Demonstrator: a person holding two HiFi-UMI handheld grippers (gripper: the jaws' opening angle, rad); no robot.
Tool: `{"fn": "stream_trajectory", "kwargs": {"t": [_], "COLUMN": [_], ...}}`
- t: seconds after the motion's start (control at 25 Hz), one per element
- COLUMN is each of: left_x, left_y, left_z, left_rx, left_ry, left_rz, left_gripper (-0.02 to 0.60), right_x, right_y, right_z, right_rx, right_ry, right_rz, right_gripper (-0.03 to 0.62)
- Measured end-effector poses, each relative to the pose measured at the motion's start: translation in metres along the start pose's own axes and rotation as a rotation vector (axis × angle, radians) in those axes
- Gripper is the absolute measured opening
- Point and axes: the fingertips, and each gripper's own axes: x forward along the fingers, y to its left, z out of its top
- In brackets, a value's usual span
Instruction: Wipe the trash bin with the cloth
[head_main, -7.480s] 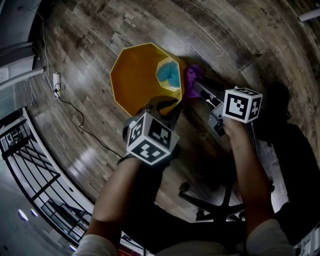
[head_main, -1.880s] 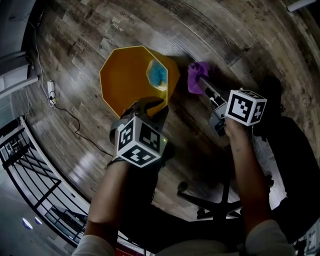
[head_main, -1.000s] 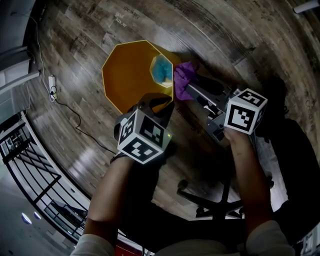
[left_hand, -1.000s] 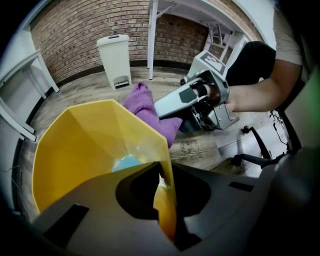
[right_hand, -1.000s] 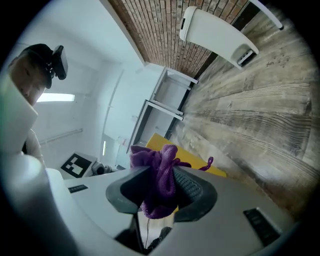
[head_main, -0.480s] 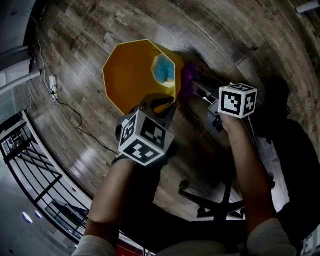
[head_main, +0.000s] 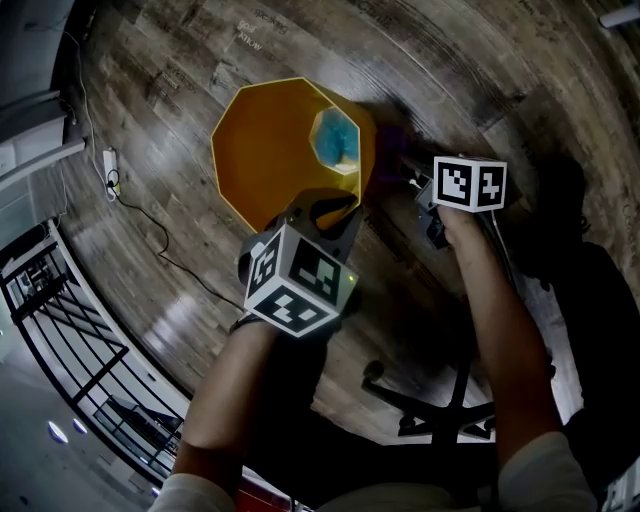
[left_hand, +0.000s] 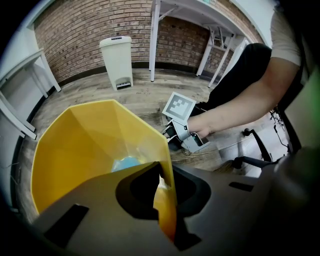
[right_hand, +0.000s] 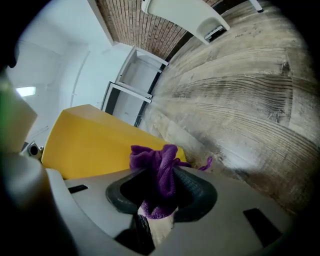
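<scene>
A yellow eight-sided trash bin (head_main: 275, 140) stands on the wooden floor, something blue (head_main: 338, 142) lying at its bottom. My left gripper (left_hand: 161, 200) is shut on the bin's near rim (left_hand: 167, 165); one jaw is inside the bin, one outside. In the head view that gripper (head_main: 322, 210) sits at the rim's lower edge. My right gripper (right_hand: 157, 187) is shut on a bunched purple cloth (right_hand: 157, 165), which lies against the bin's outer yellow wall (right_hand: 95, 145) low down. The bin's edge hides the cloth in the head view; only the right gripper's marker cube (head_main: 468, 183) shows there.
An office chair base (head_main: 440, 410) stands close below my arms. A power strip and cable (head_main: 112, 180) lie on the floor at left, by a black railing (head_main: 70, 340). A white pedal bin (left_hand: 118, 60) and white table legs stand by the brick wall.
My right gripper has sunk along the bin's outer side with the purple cloth, which has slipped out of the head view behind the bin's edge. The left gripper kept its hold on the rim.
</scene>
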Motion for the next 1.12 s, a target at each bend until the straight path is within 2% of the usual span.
{"fn": "stream_trajectory", "kwargs": {"t": [0.32,0.44,0.72,0.92,1.12], "left_x": [0.0,0.001,0.002,0.005,0.009], "left_y": [0.0,0.001,0.002,0.002,0.004], "left_z": [0.001,0.0,0.001,0.0,-0.001], "left_rx": [0.001,-0.007,-0.02,-0.032,-0.023], "left_ry": [0.0,0.0,0.0,0.008,0.036], "left_rz": [0.005,0.007,0.02,0.032,0.045], "left_gripper": [0.025,0.025,0.025,0.025,0.025], "right_x": [0.015,0.026,0.041,0.043,0.029], "right_y": [-0.023,-0.038,-0.063,-0.066,-0.061], "right_z": [-0.004,-0.008,-0.014,-0.015,-0.007], "right_rx": [-0.007,-0.026,-0.153,-0.21,-0.214], "right_ry": [0.037,0.062,0.159,0.183,0.151], "right_rz": [-0.087,-0.156,-0.333,-0.362,-0.36], "right_gripper": [0.13,0.13,0.13,0.13,0.131]}}
